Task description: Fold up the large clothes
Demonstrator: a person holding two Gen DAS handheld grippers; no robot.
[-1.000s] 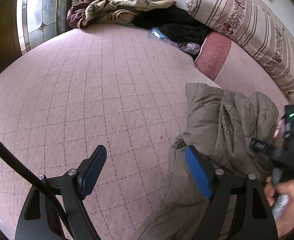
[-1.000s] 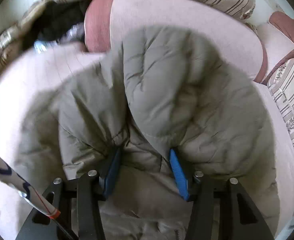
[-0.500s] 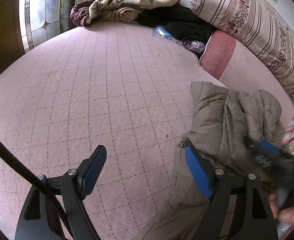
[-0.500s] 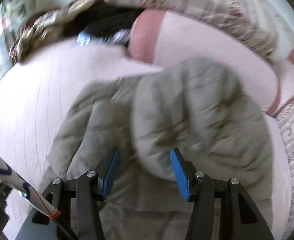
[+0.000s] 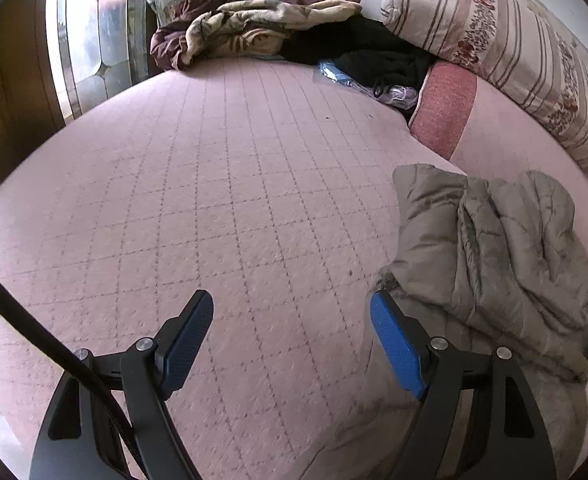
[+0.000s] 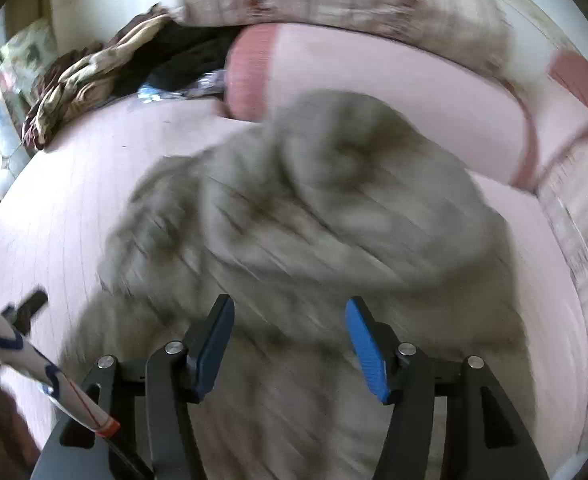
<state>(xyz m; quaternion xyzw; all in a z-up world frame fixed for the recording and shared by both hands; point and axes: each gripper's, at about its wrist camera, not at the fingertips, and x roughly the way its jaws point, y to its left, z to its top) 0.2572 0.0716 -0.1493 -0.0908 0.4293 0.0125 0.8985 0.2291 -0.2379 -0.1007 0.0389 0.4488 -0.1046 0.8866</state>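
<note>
Surface: a pink quilted bedspread (image 5: pixel 221 184) covers the bed; a striped bolster pillow (image 5: pixel 514 56) and a heap of brown and cream blankets (image 5: pixel 253 28) lie along the far edge.
Garment: the grey-olive padded jacket (image 5: pixel 490 252) sits bunched on the bed's right side, near the pink pillow (image 5: pixel 446 108).
Left gripper (image 5: pixel 291 340): blue pads spread wide over bare bedspread, holding nothing; its right finger is just beside the jacket's edge.
Right gripper (image 6: pixel 285 336): pads apart, empty, above the blurred jacket.
Change: a second ago the right pads pinched a jacket fold; now they are released and drawn back.
Meaning: that fold seems laid; I judge a fresh grasp comes next.
</note>
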